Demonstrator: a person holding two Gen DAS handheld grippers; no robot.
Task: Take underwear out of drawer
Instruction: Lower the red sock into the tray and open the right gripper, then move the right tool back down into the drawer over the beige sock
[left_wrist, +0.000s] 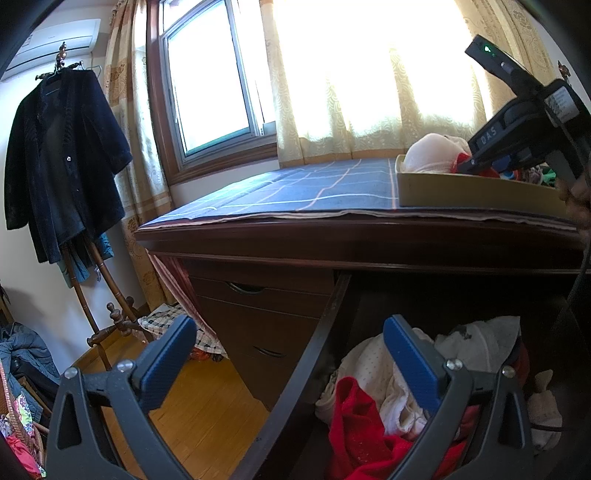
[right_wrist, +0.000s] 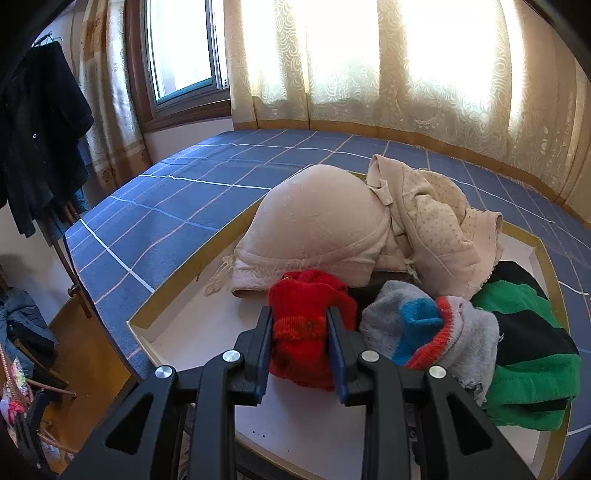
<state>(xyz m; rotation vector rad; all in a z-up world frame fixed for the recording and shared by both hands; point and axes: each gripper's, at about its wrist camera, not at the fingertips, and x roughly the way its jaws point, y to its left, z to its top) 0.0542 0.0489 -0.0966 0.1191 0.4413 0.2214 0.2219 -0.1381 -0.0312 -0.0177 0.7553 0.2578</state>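
Right gripper (right_wrist: 299, 343) over the tray (right_wrist: 177, 295) on the table, jaws pinching a red knitted sock (right_wrist: 306, 314) by its cuff. Inside the tray, behind the sock: a beige bra (right_wrist: 321, 229), with dotted beige underwear (right_wrist: 439, 229) heaped against its right side. Right of the sock, also in the tray: a grey sock with blue and orange bands (right_wrist: 428, 332), then a green and black garment (right_wrist: 524, 369) at the tray's right edge. Blue checked cloth (right_wrist: 177, 192) under the tray.

Left gripper (left_wrist: 291, 369) below the tray, at the open drawer (left_wrist: 295, 369), jaws spread wide and empty. In the drawer: a red garment (left_wrist: 354, 424), dotted white underwear (left_wrist: 373, 369), a grey piece (left_wrist: 491, 339).

Likely risks: on release, knit loops catching on a pad and dragging the red sock back out of the tray; sock tumbling onto the grey sock and nudging the pile toward the tray's right edge; spread left jaws snagging several drawer garments at once.

Hard to make out: whether the red sock's toe touches the tray floor; drawer's back and right side lost in shadow; far tray contents hidden behind the bra; window glare washing out the curtains (right_wrist: 369, 74); right gripper's tips unseen from the left wrist view.
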